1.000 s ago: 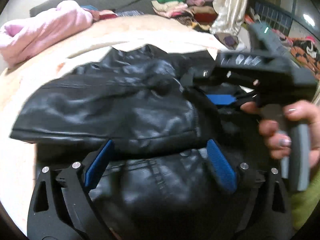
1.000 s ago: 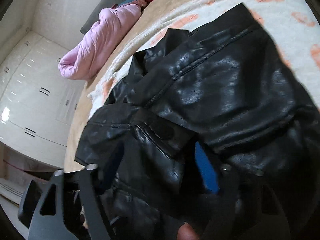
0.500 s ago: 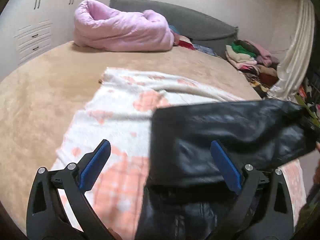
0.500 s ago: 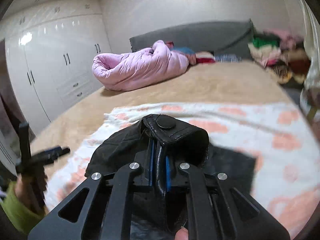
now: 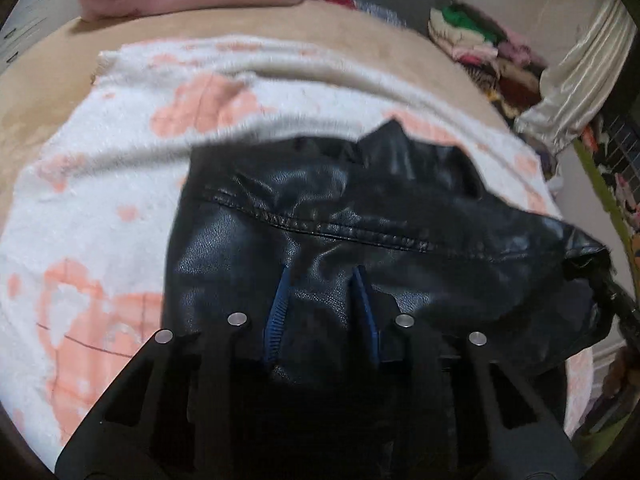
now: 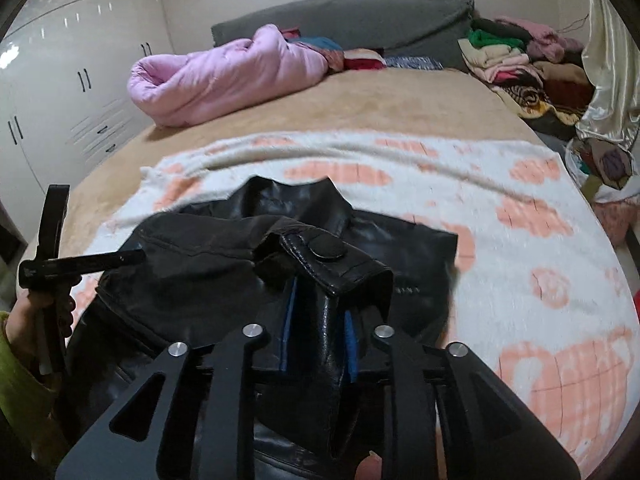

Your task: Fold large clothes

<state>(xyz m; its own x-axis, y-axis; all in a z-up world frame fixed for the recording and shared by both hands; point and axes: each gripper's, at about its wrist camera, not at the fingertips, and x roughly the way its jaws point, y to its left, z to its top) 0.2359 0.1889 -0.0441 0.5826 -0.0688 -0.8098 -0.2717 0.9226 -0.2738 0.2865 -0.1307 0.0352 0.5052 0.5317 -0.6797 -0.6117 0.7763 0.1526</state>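
Gripping the jacket on the blanket, your left gripper was closing on a leather pinch while your right gripper, loosening, pinched the cuff, keeping the fold taut.

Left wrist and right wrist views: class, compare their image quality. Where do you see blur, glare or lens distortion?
Left wrist view: the blanket is motion-smeared, the leather jacket sharper with soft sheen. Right wrist view: glare on the wardrobe doors, the bed bulging with fisheye curvature, the blanket's near part blurred.
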